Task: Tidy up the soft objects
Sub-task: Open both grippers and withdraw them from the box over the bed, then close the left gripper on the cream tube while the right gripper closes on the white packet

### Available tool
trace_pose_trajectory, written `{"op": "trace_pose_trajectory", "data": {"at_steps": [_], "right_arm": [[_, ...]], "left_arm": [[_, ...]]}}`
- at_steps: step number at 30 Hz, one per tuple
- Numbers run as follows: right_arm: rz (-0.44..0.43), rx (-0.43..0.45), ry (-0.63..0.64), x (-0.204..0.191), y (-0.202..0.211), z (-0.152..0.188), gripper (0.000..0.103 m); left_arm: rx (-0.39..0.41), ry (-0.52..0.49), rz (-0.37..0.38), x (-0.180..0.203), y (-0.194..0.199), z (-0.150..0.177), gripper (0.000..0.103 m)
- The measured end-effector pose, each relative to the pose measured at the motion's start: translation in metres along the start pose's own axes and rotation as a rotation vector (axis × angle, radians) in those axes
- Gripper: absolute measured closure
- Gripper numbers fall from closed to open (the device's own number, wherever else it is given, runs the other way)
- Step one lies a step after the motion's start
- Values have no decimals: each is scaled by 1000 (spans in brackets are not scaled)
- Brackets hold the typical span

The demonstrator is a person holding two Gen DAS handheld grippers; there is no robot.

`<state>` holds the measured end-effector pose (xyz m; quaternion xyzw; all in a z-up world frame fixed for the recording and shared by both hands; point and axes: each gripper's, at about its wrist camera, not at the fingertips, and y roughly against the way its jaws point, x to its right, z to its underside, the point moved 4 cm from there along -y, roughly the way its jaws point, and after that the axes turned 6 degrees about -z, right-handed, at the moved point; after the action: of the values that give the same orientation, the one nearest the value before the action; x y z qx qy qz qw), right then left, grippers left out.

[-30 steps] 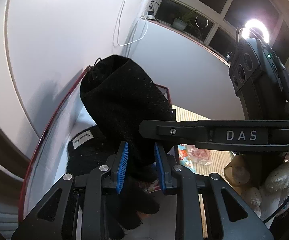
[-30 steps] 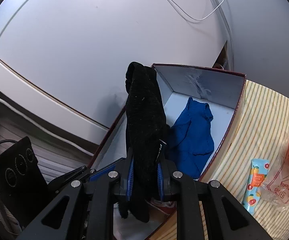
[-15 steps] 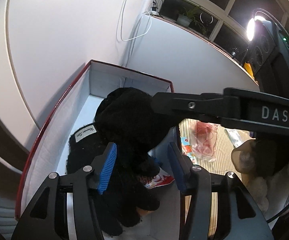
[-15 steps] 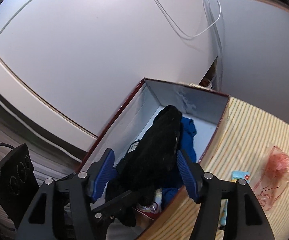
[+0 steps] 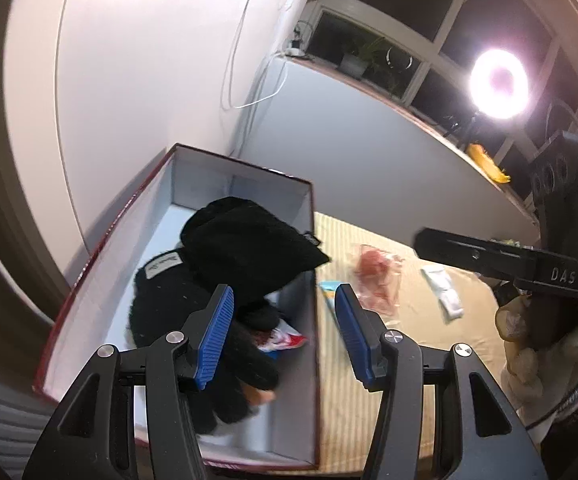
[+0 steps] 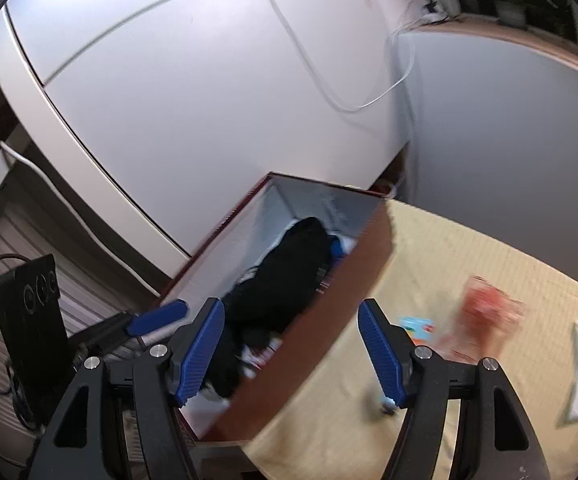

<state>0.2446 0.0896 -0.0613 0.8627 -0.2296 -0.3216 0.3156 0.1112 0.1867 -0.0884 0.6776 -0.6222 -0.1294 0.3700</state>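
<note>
A long box (image 5: 297, 360) with a dark red rim and white inside stands on the striped mat against the wall. In it a black fleece garment (image 5: 245, 248) lies crumpled on a black fluffy piece with a white label (image 5: 161, 264). My left gripper (image 5: 284, 296) hangs open just above the box's near end with nothing between its blue pads. My right gripper (image 6: 291, 308) is back over the box's near right wall (image 6: 353, 268); its jaws are opening and hold nothing. In the right wrist view the black garment (image 6: 289, 268) covers most of a blue cloth (image 6: 335, 246).
On the mat (image 5: 409, 360) right of the box lie a red-printed plastic bag (image 5: 377, 276), a white packet (image 5: 445, 292) and a small blue tube (image 5: 327, 286). A gloved hand (image 5: 545, 344) holds the right gripper's body. White walls close in behind and left.
Both grippers opened and let go of the black garment, which dropped from upright into the box. Both then drew back, the right one farther and higher.
</note>
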Motion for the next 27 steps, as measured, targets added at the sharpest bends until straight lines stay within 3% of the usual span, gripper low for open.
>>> {"op": "trace_pose_trajectory", "data": {"at_steps": [9, 18, 24, 27], "right_arm": [[90, 107, -48, 49, 86, 42, 37], [238, 215, -67, 101, 176, 98, 37], [302, 232, -76, 128, 204, 125, 27], [332, 216, -88, 144, 206, 132, 27]], "left_arm": [[42, -26, 68, 37, 25, 19, 51], [54, -61, 123, 79, 31, 41, 51], [26, -83, 144, 109, 17, 60, 51], [1, -112, 140, 124, 4, 68, 51]]}}
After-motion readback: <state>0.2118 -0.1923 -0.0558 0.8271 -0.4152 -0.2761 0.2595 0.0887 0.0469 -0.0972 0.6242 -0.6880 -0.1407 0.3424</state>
